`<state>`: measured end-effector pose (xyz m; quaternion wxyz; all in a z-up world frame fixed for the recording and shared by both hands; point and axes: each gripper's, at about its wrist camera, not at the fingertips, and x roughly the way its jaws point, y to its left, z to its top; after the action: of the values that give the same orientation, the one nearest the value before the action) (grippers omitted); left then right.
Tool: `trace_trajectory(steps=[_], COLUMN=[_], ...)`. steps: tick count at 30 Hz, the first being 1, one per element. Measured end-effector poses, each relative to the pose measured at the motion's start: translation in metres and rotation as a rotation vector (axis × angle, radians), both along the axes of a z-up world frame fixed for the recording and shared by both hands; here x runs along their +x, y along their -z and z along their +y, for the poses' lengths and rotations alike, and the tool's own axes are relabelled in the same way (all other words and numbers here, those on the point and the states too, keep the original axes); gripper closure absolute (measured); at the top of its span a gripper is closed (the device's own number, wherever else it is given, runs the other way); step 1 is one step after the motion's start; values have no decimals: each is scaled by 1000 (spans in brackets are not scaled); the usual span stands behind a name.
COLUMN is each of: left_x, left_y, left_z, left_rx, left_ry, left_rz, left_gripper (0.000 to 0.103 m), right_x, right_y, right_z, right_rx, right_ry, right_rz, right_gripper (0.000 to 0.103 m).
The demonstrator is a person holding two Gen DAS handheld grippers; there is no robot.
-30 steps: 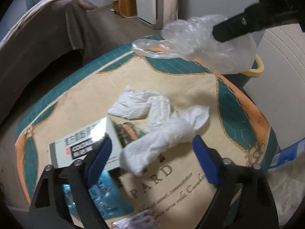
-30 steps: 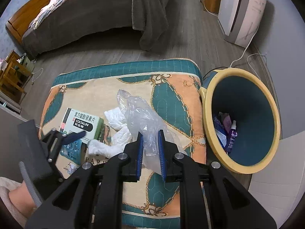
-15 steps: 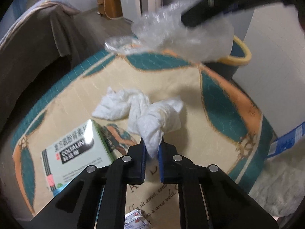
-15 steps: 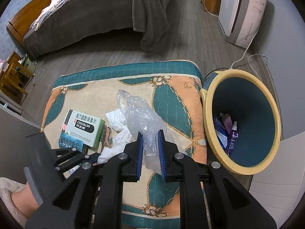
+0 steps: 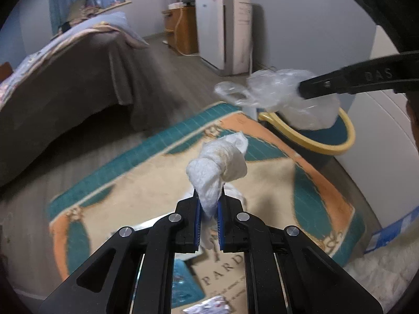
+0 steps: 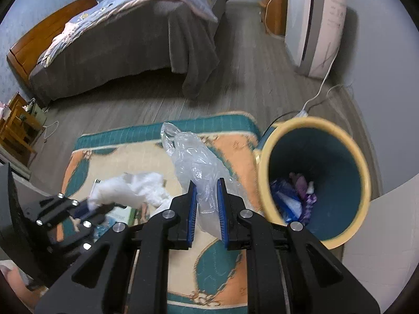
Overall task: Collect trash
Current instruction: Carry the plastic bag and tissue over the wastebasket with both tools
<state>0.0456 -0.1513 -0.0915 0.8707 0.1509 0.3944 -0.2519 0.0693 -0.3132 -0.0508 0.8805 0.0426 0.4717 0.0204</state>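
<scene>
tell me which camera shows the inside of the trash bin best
The right wrist view: it looks down into the trash bin, showing wrappers and a small bottle at the bottom. The left wrist view shows only its yellow rim, partly hidden behind the plastic bag.

My left gripper [image 5: 209, 204]: clamped on a wad of tissue [image 5: 218, 166], raised above the mat [image 5: 309, 183]. My right gripper [image 6: 207, 196]: clamped on a plastic bag [image 6: 195, 162], over the mat's far edge. Bin [image 6: 264, 157]: on the floor at 3 o'clock of the mat, touching it, trash inside. Box [image 6: 123, 213]: on the mat at 9 o'clock of the bag. Bed [image 6: 131, 39]: at 11 o'clock, well apart. Floor appliance [image 6: 314, 23]: at 1 o'clock, against the wall.
</scene>
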Motion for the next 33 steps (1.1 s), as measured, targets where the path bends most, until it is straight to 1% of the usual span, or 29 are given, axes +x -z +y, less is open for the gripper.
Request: trace_trajectory(steps=[3, 7, 14, 20, 26, 33], left_x=[6, 13, 15, 10, 10, 17], left_y=[-5, -8, -10, -12, -16, -25], left_z=[5, 13, 11, -11, -38, -64], left_rx=[-11, -31, -54, -56, -43, -55], left_ry=[-34, -77, -103, -79, -43, -21], left_rz=[-3, 12, 30, 32, 33, 35], left_gripper=[92, 92, 92, 92, 92, 92], right_x=[-1, 1, -2, -5, -6, -5], right_y=[-3, -2, -10, -12, -14, -10], right_z=[-4, -9, -22, -46, -66, -89], right_rx=[-12, -11, -12, -12, 2, -3], right_ry=[7, 16, 29, 68, 104, 139], right_rz=[-17, -12, -43, -51, -61, -52], right_gripper=[89, 89, 89, 89, 89, 89])
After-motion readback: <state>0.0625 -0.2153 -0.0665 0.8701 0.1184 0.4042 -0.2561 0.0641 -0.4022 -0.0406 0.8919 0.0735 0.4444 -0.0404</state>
